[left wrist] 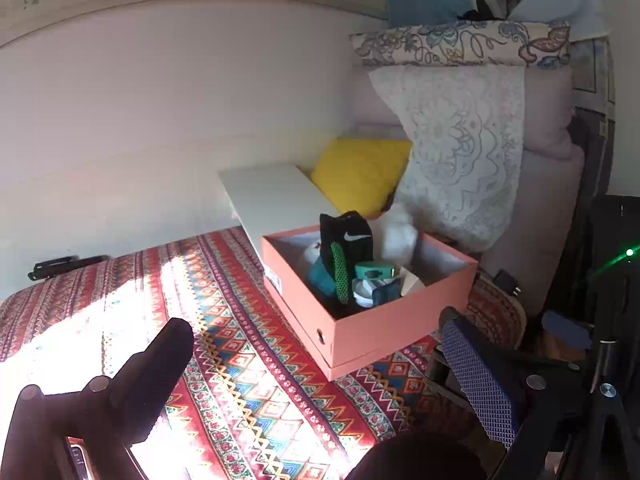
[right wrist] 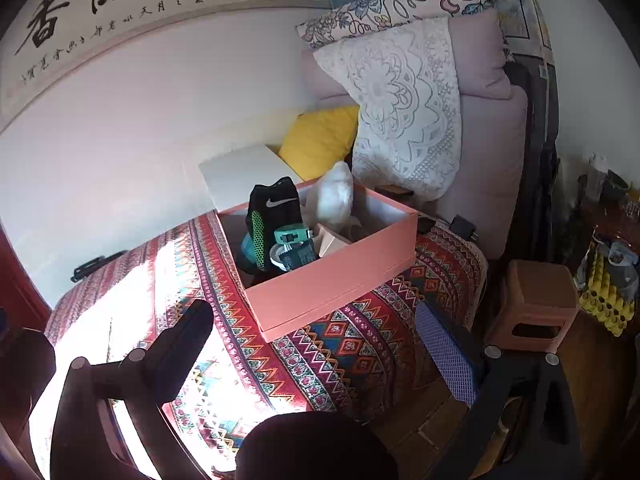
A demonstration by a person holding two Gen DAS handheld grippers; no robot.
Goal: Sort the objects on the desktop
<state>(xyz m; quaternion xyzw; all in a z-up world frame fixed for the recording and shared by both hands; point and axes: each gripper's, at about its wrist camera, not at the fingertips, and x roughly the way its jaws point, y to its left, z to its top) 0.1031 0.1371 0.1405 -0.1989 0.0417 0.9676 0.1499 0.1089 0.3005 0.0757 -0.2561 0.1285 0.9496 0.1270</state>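
Two claws of ours hang over the red patterned woven tablecloth, largest thing before us, sunlit at its left. On it sits the salmon-pink cardboard shoebox, lid off, its white lid leaning behind. Inside stand a black swoosh-marked sock, a white plush lump and a teal tape measure. Our left gripper and right gripper are both spread wide, holding nothing, touching nothing, short of the box.
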